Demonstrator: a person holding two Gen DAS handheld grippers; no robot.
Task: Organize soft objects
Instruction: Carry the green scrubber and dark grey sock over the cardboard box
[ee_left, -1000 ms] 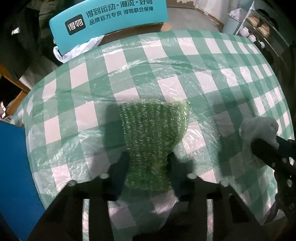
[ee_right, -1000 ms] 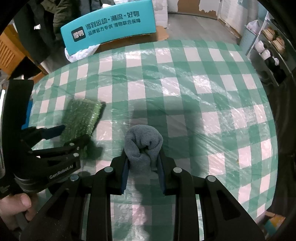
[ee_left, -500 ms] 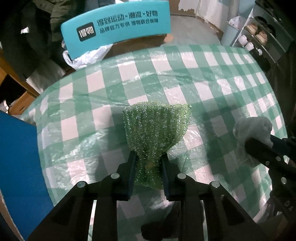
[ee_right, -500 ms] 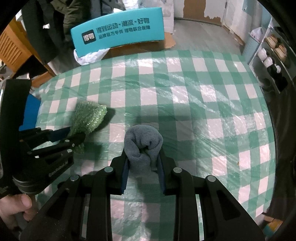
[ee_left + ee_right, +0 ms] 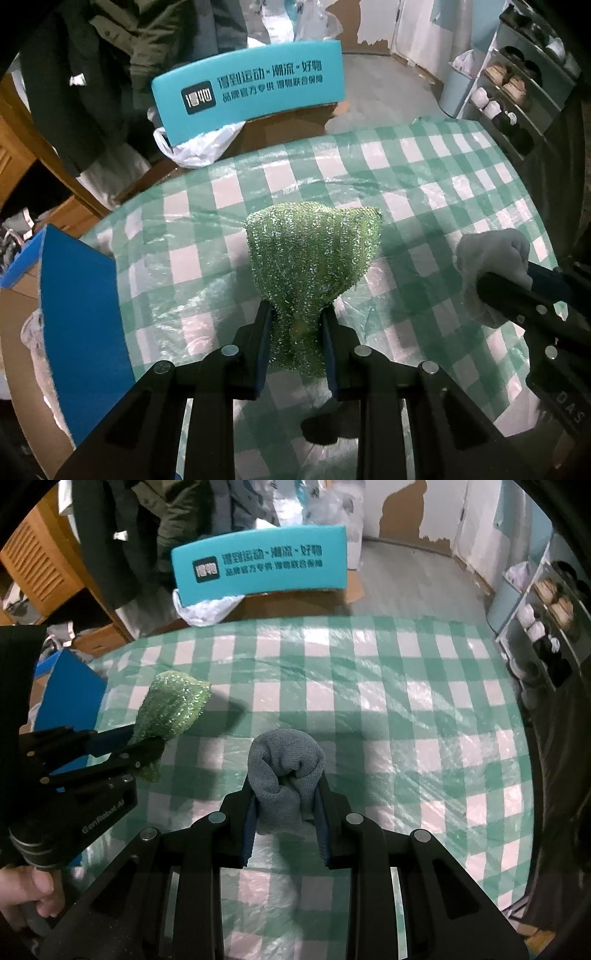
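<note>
left hand-held gripper (image 5: 295,314) – marked "genrobot.ai" – clamps a green scrubber (image 5: 314,254); right hand-held gripper (image 5: 284,794) clamps a grey sock (image 5: 286,768).

Dim indoor light; glare on plastic table cover (image 5: 436,177); heavy fisheye warp, dark vignetted corners.

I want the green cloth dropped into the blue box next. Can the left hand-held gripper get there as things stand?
Probably yes: the left hand-held gripper holds the green glitter cloth lifted off the checked tablecloth, and nothing lies between it and the blue box.
</note>
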